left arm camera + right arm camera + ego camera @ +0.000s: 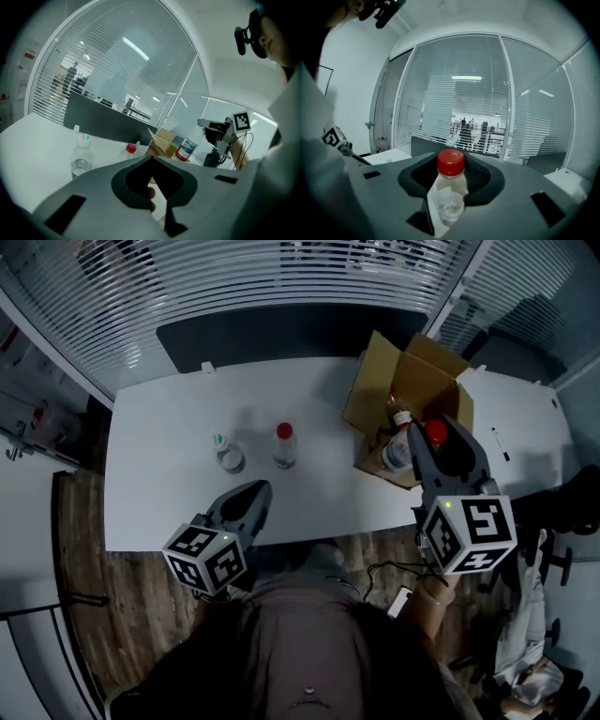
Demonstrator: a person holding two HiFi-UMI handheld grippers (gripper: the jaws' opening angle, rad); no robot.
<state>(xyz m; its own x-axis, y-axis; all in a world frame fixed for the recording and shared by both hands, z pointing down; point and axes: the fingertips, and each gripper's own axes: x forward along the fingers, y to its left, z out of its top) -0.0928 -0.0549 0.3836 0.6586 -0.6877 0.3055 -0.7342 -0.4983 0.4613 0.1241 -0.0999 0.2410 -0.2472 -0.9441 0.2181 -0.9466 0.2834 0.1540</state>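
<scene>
Red-capped bottle (449,190): pinched in the right gripper (448,442), up in the air over the open cardboard box (380,381) at the right end of the white table (169,484). In the head view only its cap (434,432) shows past the jaws.

- Grip: the jaws close on the clear body, with the cap and neck left clear of the dark pads. That is likely because the straight body gives the pads a flatter seat than the neck does. The bottle looks upright and centred in the right gripper view.
- Position: the box flaps are folded back, so the top is open. The bottle is held above the opening, not touching the cardboard as far as the views show.
- A labelled bottle (397,454) stands in the box, just beside the held one. Whether the two touch cannot be told.
- Left gripper (251,495): jaws pressed together at the tips, with nothing between them. It sits low at the near table edge, well apart from the box, and looks parked out of the right arm's way.
- Nearest to it, on the open tabletop, stand a green-capped bottle (228,456) and a second red-capped bottle (284,446). Both are upright, near each other and not touching.

Look of the held bottle: small, clear plastic, smooth round red screw cap, no label visible from the gripper side. The lower body refracts as if some water is in it, but that is not certain. No dents or crush at the pads.
</scene>
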